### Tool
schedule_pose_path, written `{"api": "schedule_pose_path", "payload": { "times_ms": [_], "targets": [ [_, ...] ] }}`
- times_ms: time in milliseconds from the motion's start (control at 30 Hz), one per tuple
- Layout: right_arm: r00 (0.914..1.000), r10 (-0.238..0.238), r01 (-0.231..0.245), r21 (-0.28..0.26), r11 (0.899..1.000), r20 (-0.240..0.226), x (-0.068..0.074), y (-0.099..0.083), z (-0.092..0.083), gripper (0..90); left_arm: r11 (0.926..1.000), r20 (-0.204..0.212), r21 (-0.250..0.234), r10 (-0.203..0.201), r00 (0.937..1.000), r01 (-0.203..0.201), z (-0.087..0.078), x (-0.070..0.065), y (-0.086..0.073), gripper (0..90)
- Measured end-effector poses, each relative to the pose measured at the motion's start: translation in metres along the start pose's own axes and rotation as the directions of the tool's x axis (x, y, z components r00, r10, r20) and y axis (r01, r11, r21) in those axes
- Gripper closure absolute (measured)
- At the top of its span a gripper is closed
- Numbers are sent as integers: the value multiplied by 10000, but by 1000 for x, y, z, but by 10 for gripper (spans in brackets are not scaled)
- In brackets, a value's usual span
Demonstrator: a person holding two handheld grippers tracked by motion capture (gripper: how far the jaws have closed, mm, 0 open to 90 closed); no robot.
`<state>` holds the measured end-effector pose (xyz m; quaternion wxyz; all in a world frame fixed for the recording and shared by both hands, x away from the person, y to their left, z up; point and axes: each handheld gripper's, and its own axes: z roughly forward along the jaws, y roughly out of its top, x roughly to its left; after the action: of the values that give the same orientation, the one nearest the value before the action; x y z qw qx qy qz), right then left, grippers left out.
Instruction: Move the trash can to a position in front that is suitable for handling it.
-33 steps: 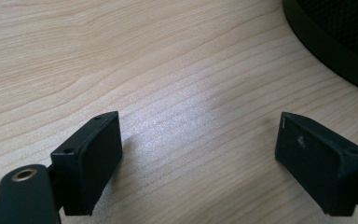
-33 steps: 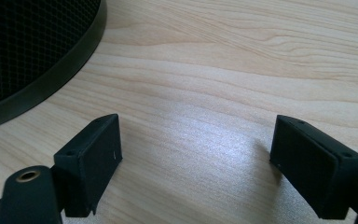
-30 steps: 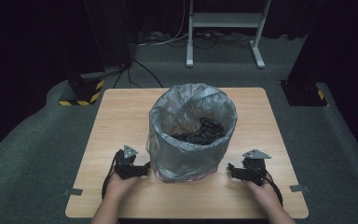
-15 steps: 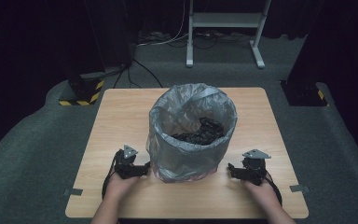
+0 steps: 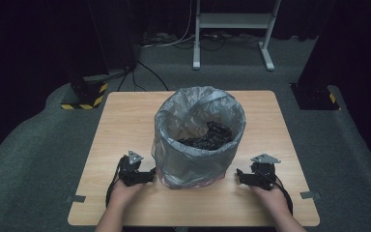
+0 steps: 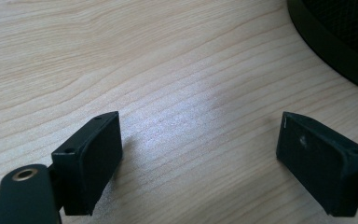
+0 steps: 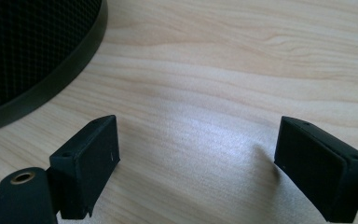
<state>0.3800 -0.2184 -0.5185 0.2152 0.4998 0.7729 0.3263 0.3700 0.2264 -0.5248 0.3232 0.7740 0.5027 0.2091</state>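
Observation:
A round black mesh bin [image 5: 199, 159] lined with a grey plastic bag [image 5: 200, 121] stands in the middle of the wooden table [image 5: 125, 116], with dark crumpled stuff inside. My left gripper [image 5: 147, 175] rests on the table just left of the bin's base, open, nothing between its jaws. In the left gripper view the bin's base ring [image 6: 335, 51] curves at the upper right. My right gripper [image 5: 241, 175] rests just right of the bin, open and empty too. The right gripper view has the bin's mesh wall [image 7: 32, 51] at the upper left.
The table's front edge lies close behind both hands. Beyond the far edge, on the grey carpet, stand a white frame stand [image 5: 232, 21] and cables. Black stand bases with yellow-striped edges [image 5: 83, 99] sit off the table's left and right corners.

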Motion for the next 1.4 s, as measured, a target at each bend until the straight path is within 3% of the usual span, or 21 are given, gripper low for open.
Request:
{"api": "schedule_pose_path", "payload": {
  "times_ms": [133, 433, 767, 1100, 1300, 1400],
  "targets": [
    [9998, -208, 208, -462, 9987, 18, 0, 4, -6, 133, 9999, -45, 17, 152, 9999, -152, -1, -3, 5, 144],
    [9999, -79, 64, -1116, 9937, -132, -5, 9, -16, 130, 9974, 25, -323, 649, 9979, -648, -10, -9, 18, 147],
    [10000, 19, -4, -2047, 9788, 71, -10, 18, -32, 130, 9931, -64, -1130, 307, 9995, -313, -32, -6, 28, 148],
    [9989, -329, 414, -2920, 9555, 341, -6, 28, -46, 131, 9773, -283, -2112, -235, 9993, 170, -52, 5, 34, 148],
    [9975, -586, 685, -3471, 9353, 390, -2, 33, -54, 131, 9622, -348, -2683, -573, 9978, 459, -61, 9, 38, 148],
    [9973, -619, 719, -3571, 9313, 394, 0, 35, -56, 131, 9498, -371, -3072, -738, 9966, 589, -66, 11, 40, 148]
  ]
}}
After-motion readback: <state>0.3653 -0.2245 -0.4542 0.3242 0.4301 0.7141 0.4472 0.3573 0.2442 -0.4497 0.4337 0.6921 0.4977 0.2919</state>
